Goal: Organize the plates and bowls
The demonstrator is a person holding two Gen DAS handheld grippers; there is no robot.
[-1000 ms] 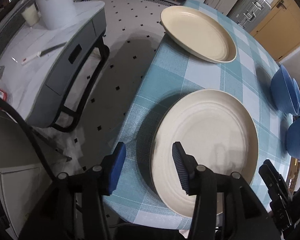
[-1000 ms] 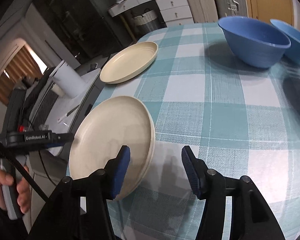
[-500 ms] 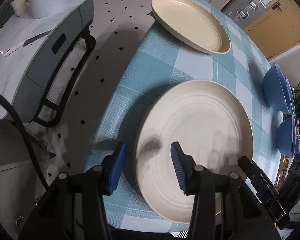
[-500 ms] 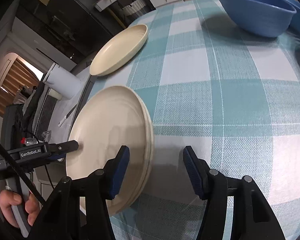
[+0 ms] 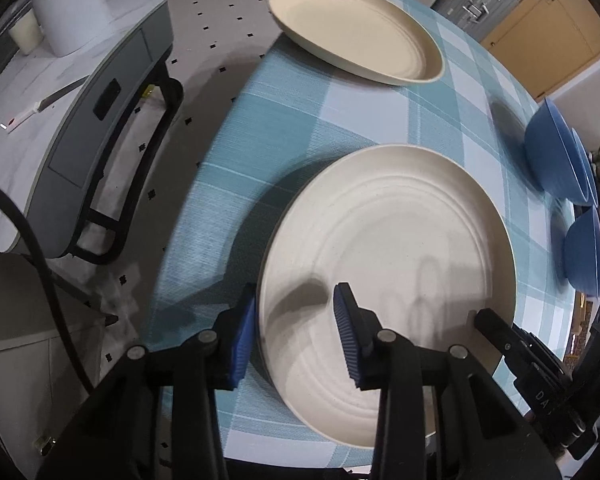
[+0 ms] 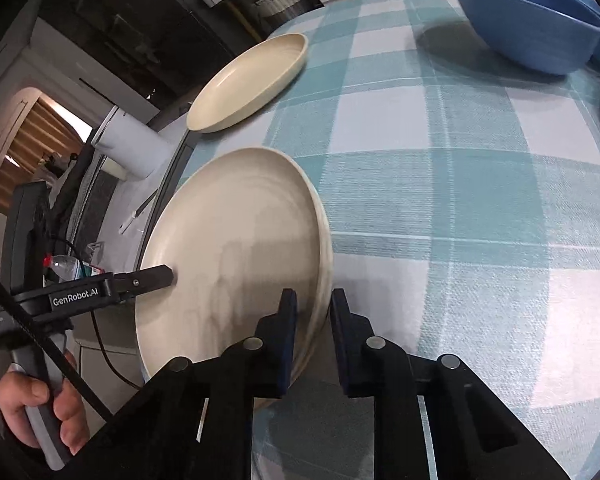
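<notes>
A stack of cream plates [image 5: 388, 236] sits at the near edge of the checked table [image 5: 260, 128]; it also shows in the right wrist view [image 6: 236, 248]. My left gripper [image 5: 292, 336] is open, its fingers straddling the stack's left rim. My right gripper [image 6: 313, 332] is shut on the stack's right rim. Another cream plate [image 5: 352, 26] lies at the far edge, and shows in the right wrist view [image 6: 248, 84]. Blue bowls [image 5: 556, 160] stand at the right; one fills the right wrist view's top [image 6: 528, 28].
A grey side table [image 5: 72, 92] with a white container [image 5: 72, 0] stands left of the table over dotted floor. Drawers and suitcases line the back wall. The left gripper's handle and the hand holding it [image 6: 40, 412] show in the right wrist view.
My right gripper has closed onto the right rim of the plate stack. My left gripper has moved in so that its fingers straddle the left rim.
</notes>
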